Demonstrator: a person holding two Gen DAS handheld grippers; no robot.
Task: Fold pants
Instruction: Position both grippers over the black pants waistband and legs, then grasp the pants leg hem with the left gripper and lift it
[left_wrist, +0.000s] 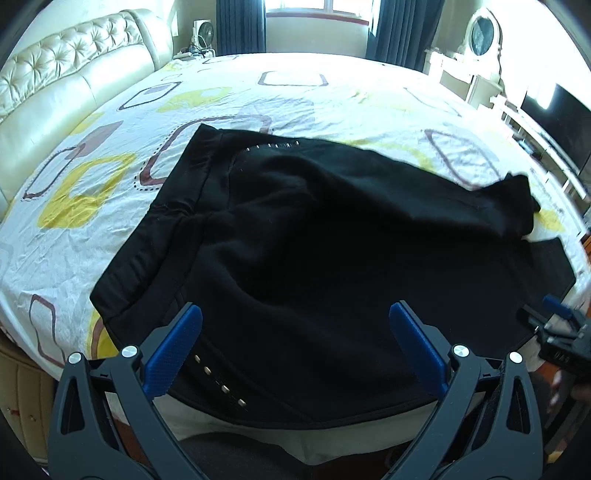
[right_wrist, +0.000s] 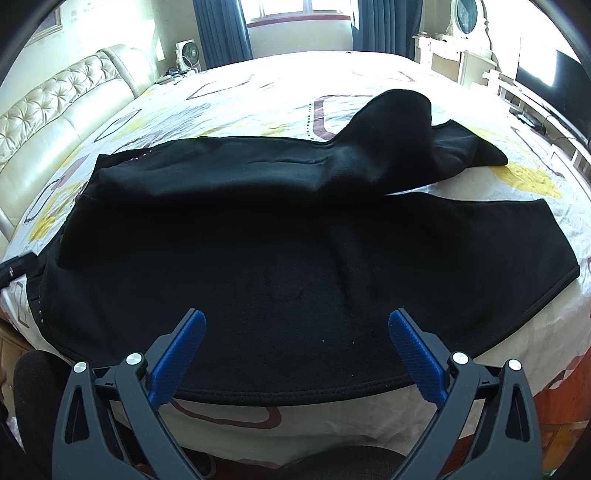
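Black pants (left_wrist: 303, 229) lie spread on the patterned bed sheet (left_wrist: 92, 177), waistband to the left, legs running right. In the right wrist view the pants (right_wrist: 280, 236) show one leg flat along the near edge and the other leg bunched up at the far right. My left gripper (left_wrist: 295, 317) hovers open over the waist end near the bed's front edge, nothing between its blue pads (left_wrist: 173, 354). My right gripper (right_wrist: 295, 325) is open above the near leg's hem side, also holding nothing. The right gripper (left_wrist: 557, 325) shows at the right edge of the left wrist view.
A cream tufted headboard (left_wrist: 70, 70) runs along the left. A window with dark curtains (left_wrist: 240, 26) is at the back, a small fan (left_wrist: 203, 33) beside it. A white dresser with mirror (left_wrist: 480, 48) and a dark screen (left_wrist: 561, 122) stand to the right.
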